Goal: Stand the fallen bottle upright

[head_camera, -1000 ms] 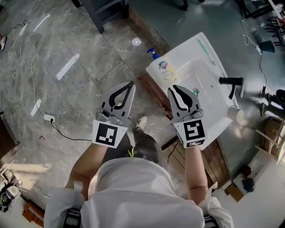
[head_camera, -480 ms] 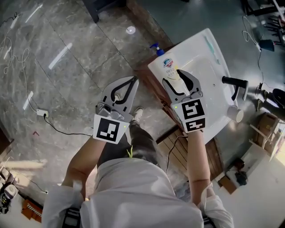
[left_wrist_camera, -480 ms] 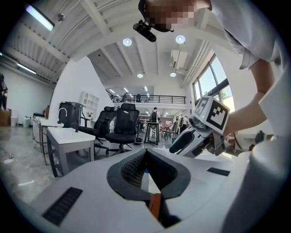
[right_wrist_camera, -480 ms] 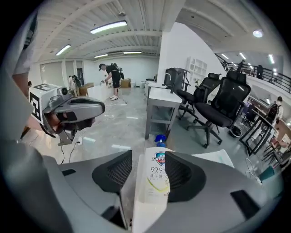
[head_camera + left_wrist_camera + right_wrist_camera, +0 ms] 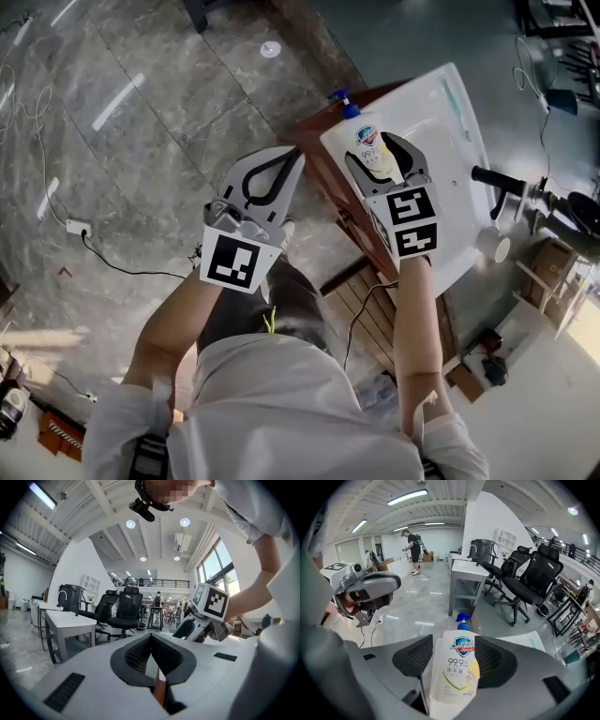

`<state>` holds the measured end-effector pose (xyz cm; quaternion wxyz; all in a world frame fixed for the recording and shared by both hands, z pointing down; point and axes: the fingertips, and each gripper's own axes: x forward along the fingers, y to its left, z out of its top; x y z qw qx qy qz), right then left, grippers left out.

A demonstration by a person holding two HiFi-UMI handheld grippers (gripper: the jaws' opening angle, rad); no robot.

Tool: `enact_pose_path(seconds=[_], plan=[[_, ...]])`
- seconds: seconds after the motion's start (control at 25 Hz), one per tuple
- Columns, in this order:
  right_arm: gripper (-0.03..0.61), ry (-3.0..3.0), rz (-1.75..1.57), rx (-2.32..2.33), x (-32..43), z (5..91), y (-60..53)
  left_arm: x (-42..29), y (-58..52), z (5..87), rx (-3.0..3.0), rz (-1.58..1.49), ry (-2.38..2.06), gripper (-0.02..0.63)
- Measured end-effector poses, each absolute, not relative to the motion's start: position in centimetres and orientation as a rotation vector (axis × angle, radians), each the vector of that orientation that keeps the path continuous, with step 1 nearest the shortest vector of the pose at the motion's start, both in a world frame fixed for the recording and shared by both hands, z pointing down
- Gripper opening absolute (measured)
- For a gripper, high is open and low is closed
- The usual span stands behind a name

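Observation:
A white soap bottle [image 5: 367, 141] with a blue pump [image 5: 344, 103] lies on its side at the near end of a white sink counter [image 5: 441, 112]. My right gripper [image 5: 375, 157] points steeply down over it. Its jaws are opening and stand on either side of the bottle's body. In the right gripper view the bottle [image 5: 457, 667] fills the gap between the dark pads, with its label up and its pump pointing away. My left gripper [image 5: 289, 157] is held over the floor to the left of the counter, shut and empty, as the left gripper view [image 5: 151, 637] also shows.
A black faucet [image 5: 502, 183] stands at the far side of the basin, with a white cup [image 5: 495, 246] beside it. A wooden cabinet [image 5: 323, 178] carries the counter. A cable [image 5: 122, 267] trails over the marble floor on the left. Office chairs [image 5: 534, 573] and a white desk [image 5: 464, 569] stand beyond.
The right gripper has gone forward and down onto the bottle, and its jaws went from shut to spread around it. The left gripper has sunk a little and stays shut.

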<state>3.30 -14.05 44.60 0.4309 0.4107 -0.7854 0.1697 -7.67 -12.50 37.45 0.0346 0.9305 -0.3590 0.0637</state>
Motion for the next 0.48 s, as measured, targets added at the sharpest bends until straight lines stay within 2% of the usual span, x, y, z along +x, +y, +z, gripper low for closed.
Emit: enact_pose_path(seconds=[0.48], plan=[[0.285,-1.884,0.492,0.968,3.8,47.3,-16.1,-8.1,-14.3,39.1,2.864,0.207,-1.081,0.017]])
